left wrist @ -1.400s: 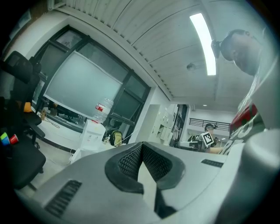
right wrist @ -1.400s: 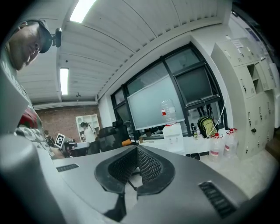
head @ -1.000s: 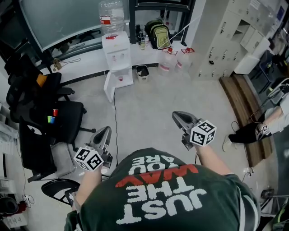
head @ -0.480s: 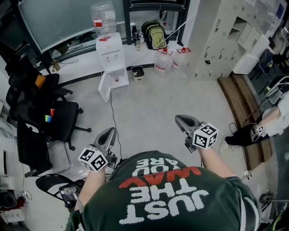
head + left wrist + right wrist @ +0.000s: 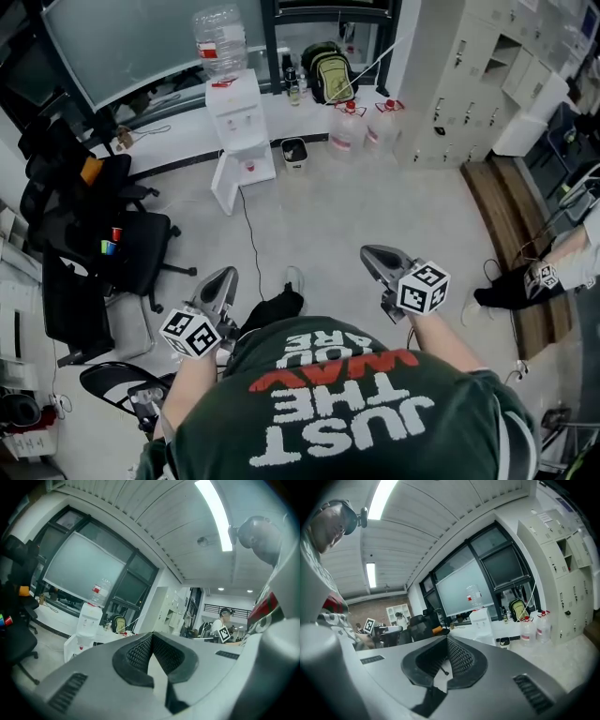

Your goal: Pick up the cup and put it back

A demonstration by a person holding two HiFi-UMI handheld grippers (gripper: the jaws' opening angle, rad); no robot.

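Note:
A small red cup (image 5: 115, 233) and a blue and green one (image 5: 107, 247) sit on the seat of a black office chair (image 5: 141, 253) at the left of the head view, far from both grippers. They also show in the left gripper view as small coloured cups (image 5: 3, 619) at the left edge. My left gripper (image 5: 225, 277) is held at waist height above the floor, jaws closed with nothing between them. My right gripper (image 5: 367, 253) is held the same way, shut and empty. In the gripper views, both the left gripper (image 5: 151, 635) and the right gripper (image 5: 446, 639) have their pads meeting at the tip.
A white water dispenser (image 5: 239, 117) stands ahead by the window ledge, with a small bin (image 5: 294, 150), water jugs (image 5: 349, 129) and a backpack (image 5: 328, 70) beside it. Lockers (image 5: 478, 75) line the right. More black chairs (image 5: 66, 178) crowd the left. Another person (image 5: 553, 272) sits at right.
The person carrying the grippers has stepped forward: a dark shoe and leg now show between the grippers. Both grippers stay shut and empty at about the same height.

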